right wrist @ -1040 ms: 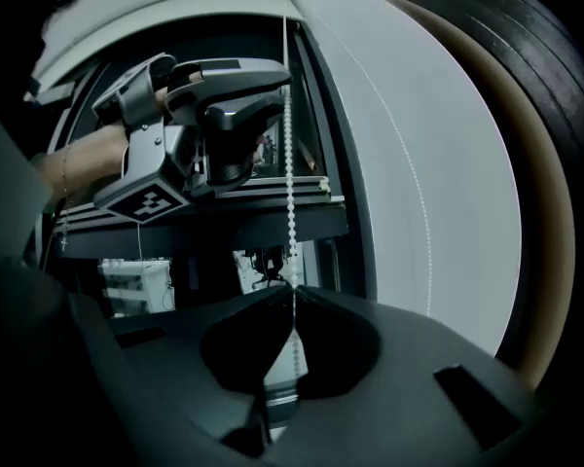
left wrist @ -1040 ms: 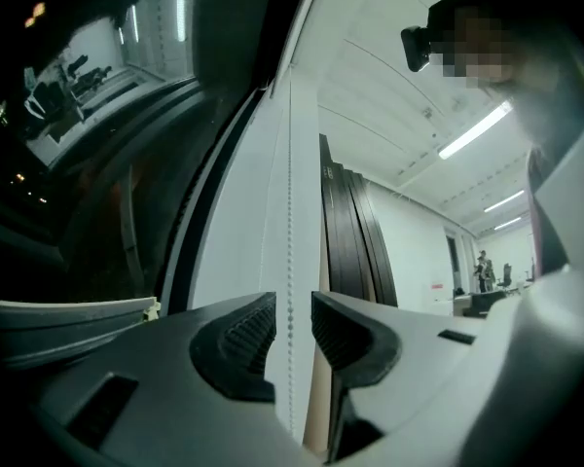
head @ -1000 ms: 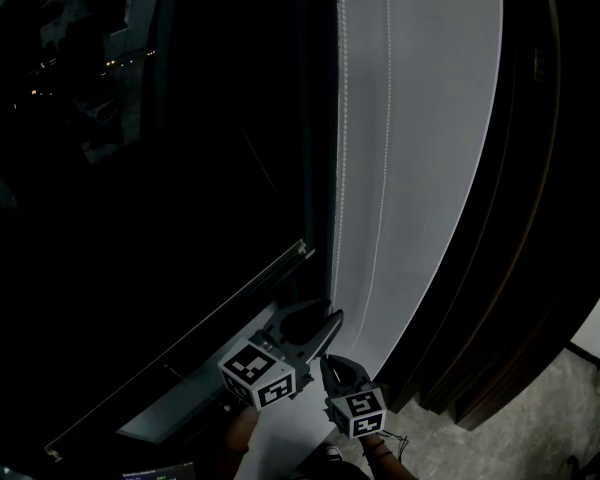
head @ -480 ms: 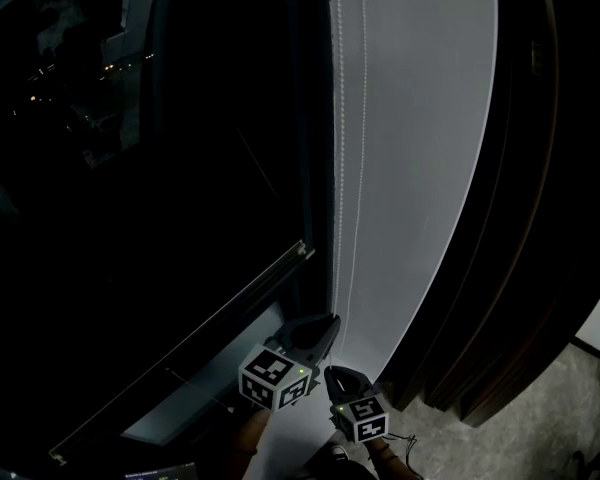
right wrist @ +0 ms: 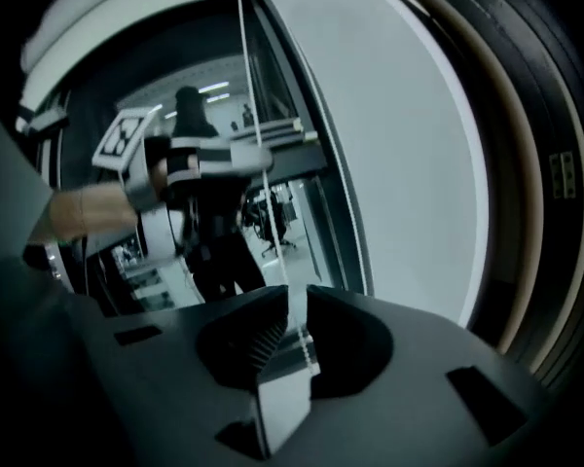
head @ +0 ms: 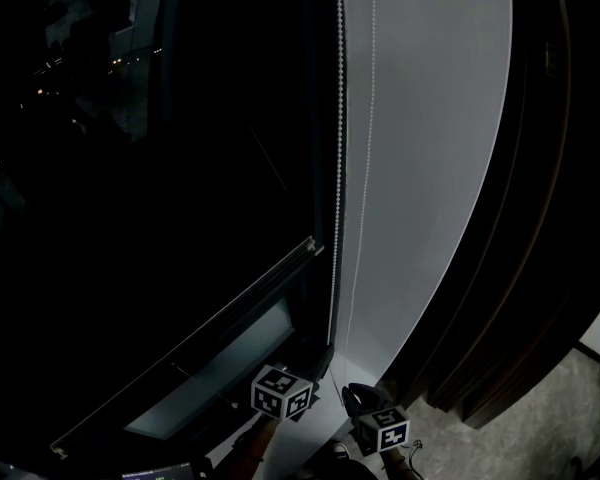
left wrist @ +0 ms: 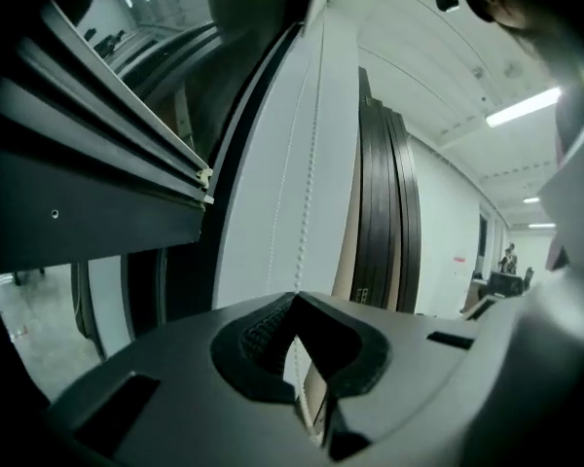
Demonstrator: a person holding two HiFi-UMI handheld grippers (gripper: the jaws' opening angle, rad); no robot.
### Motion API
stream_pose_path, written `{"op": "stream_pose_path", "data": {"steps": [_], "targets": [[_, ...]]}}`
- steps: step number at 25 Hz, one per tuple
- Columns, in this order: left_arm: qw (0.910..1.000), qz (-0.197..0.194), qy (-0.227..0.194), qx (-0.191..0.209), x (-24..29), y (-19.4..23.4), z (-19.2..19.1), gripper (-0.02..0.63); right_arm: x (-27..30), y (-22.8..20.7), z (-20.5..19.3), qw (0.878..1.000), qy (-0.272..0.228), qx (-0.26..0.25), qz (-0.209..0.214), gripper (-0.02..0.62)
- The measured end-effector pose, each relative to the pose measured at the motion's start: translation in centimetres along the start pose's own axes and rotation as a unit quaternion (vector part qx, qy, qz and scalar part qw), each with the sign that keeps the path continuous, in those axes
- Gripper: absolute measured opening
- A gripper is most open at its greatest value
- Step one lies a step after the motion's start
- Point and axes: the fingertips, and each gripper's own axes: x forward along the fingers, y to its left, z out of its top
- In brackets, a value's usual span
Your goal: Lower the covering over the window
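Note:
Two strands of a white bead chain [head: 337, 168] hang down the window's right edge, beside a pale wall panel [head: 430, 148]. My left gripper [head: 312, 370] is low at the chain's foot, shut on one strand of the bead chain [left wrist: 311, 163], its tips meeting around it. Just to its right, my right gripper [head: 355, 398] has a chain strand [right wrist: 297, 319] running through a narrow gap; its jaws have just been opening and the pads do not press on it. A grey rail [head: 230, 313], seemingly the covering's bottom bar, crosses the dark window [head: 130, 188] above both grippers.
Dark folded curtains [head: 540, 218] hang to the right of the wall panel. The glass reflects a person and a marker cube [right wrist: 127, 134]. The rail's end cap [left wrist: 206, 175] sits close to the chain. Pale floor [head: 570, 408] shows at the lower right.
Both grippers have sunk towards the bottom of the head view along the chain. The right gripper has drifted a little right, away from the left one.

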Motion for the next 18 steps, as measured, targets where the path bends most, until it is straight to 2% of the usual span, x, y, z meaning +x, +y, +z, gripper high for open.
{"op": "stream_pose_path", "data": {"steps": [2,4,7,10,13,16,18], "targets": [[1.0,0.004,-0.003,-0.006,-0.2,0.4,0.1,0.003,-0.9,0.3,4.9,0.998,-0.052,-0.015,0.015,0.067],[0.9998,0.006,-0.009,-0.015,-0.3,0.5,0.3,0.003,-2.0,1.7,11.5,0.991,-0.112,-0.056,0.04,0.072],[0.9999,0.004,-0.009,-0.013,-0.1,0.2,0.1,0.003,-3.8,5.1,21.6,0.973,-0.182,-0.123,0.077,0.072],[0.9998,0.002,-0.012,-0.016,0.1,-0.3,0.2,0.003,-4.2,7.3,28.9,0.955,-0.219,-0.172,0.097,0.092],[0.9998,0.0,-0.011,-0.018,0.3,-0.6,-0.1,0.003,-3.8,8.2,33.3,0.943,-0.239,-0.212,0.092,0.098],[0.9997,-0.001,-0.011,-0.02,0.1,-0.9,-0.2,0.003,-4.1,8.6,35.9,0.933,-0.265,-0.229,0.079,0.096],[0.9996,0.001,-0.014,-0.023,-0.1,-0.7,-0.2,0.003,-4.3,9.0,36.6,0.933,-0.27,-0.226,0.078,0.037]]}}
